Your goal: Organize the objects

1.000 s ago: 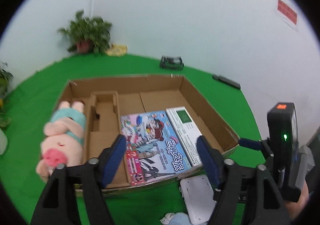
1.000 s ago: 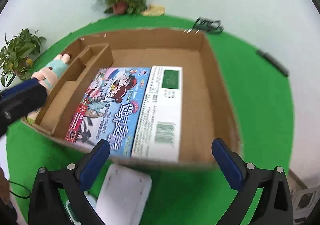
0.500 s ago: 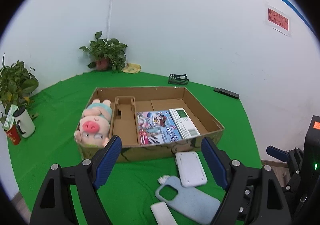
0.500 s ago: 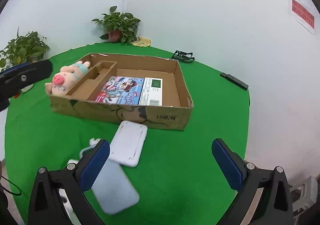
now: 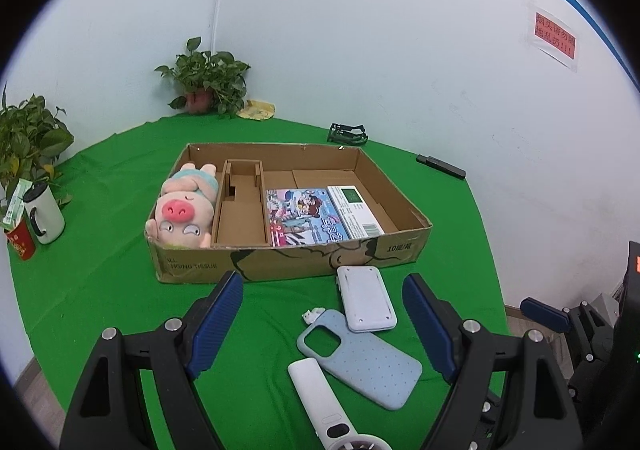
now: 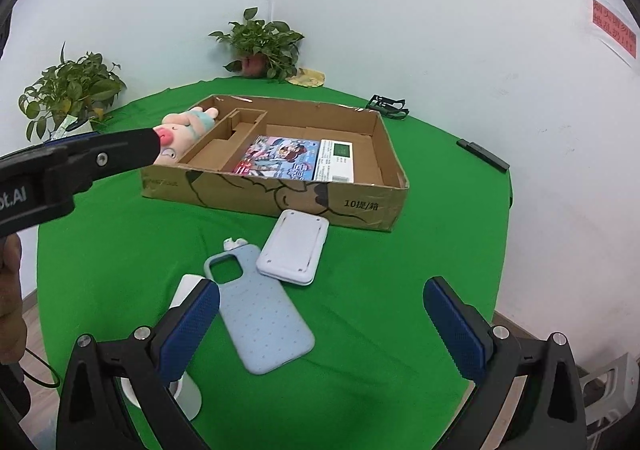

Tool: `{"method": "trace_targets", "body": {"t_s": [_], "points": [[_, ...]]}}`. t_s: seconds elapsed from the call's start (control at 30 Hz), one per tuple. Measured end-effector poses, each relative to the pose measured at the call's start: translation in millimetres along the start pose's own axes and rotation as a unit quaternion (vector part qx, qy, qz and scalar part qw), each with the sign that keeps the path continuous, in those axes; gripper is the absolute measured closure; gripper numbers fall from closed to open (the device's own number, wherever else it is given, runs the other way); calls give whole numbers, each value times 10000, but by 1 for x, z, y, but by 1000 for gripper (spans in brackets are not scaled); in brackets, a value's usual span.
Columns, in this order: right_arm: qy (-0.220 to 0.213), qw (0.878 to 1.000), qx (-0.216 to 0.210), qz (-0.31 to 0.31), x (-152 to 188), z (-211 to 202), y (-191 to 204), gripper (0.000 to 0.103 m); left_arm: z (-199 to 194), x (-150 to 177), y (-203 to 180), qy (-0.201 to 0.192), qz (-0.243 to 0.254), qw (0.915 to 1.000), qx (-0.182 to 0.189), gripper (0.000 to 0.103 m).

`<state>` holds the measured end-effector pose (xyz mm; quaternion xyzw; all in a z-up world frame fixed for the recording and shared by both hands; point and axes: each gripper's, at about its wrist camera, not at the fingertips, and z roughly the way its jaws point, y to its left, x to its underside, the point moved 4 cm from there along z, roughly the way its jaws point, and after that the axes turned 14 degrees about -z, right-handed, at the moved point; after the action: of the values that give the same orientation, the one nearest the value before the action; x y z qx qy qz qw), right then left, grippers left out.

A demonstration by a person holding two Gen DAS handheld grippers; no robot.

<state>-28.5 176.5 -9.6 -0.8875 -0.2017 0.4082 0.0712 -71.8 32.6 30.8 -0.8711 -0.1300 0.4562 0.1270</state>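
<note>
**Both grippers empty above the loose items in front of the box**

The cardboard box [image 5: 288, 262] sits on the green cloth [image 5: 100, 282] and serves as the landmark. Inside it, at its left end, lies a pink pig toy [image 5: 184, 209] on its back, snout toward the front wall. Next to the toy is a bare cardboard divider [image 5: 242, 209], and right of that a colourful book box [image 5: 316, 215] lies flat against the front wall.

Just in front of the box's front wall, toward its right half, a white flat case [image 5: 366, 298] lies on the cloth, nearly touching the cardboard. A pale blue phone case [image 5: 360, 358] lies nearer the camera than that, with the white case overlapping its far edge. A small white earbud piece [image 5: 312, 314] sits at the phone case's far left corner. A white handheld fan [image 5: 320, 398] lies left of the phone case, farthest from the box.

The left gripper [image 5: 322, 324] hangs over these items, jaws wide apart and holding nothing. The right gripper [image 6: 320, 324] is likewise spread wide and empty, over the phone case.
</note>
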Motion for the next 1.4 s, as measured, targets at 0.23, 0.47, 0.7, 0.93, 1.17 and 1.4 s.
{"method": "trace_targets", "body": {"t_s": [0.23,0.47,0.7,0.93,1.17,1.4], "points": [[37,9992,-377,-152,6,-3,24,0,14,16,16,663,-237,9973,188,21],[244,9938,-1027,-357,17,2,65,0,44,45,39,1631,-773,9827,414,22],[500,9865,-1481,-486,30,12,98,2,73,79,53,2611,-1199,9557,645,24],[697,9836,-1564,-567,36,23,112,21,86,93,60,2988,-1539,9382,829,37],[773,9802,-1651,-776,39,31,120,47,94,99,57,3187,-1611,9294,929,48],[726,9807,-1617,-824,42,26,120,48,97,103,64,3223,-1684,9278,833,68]]}}
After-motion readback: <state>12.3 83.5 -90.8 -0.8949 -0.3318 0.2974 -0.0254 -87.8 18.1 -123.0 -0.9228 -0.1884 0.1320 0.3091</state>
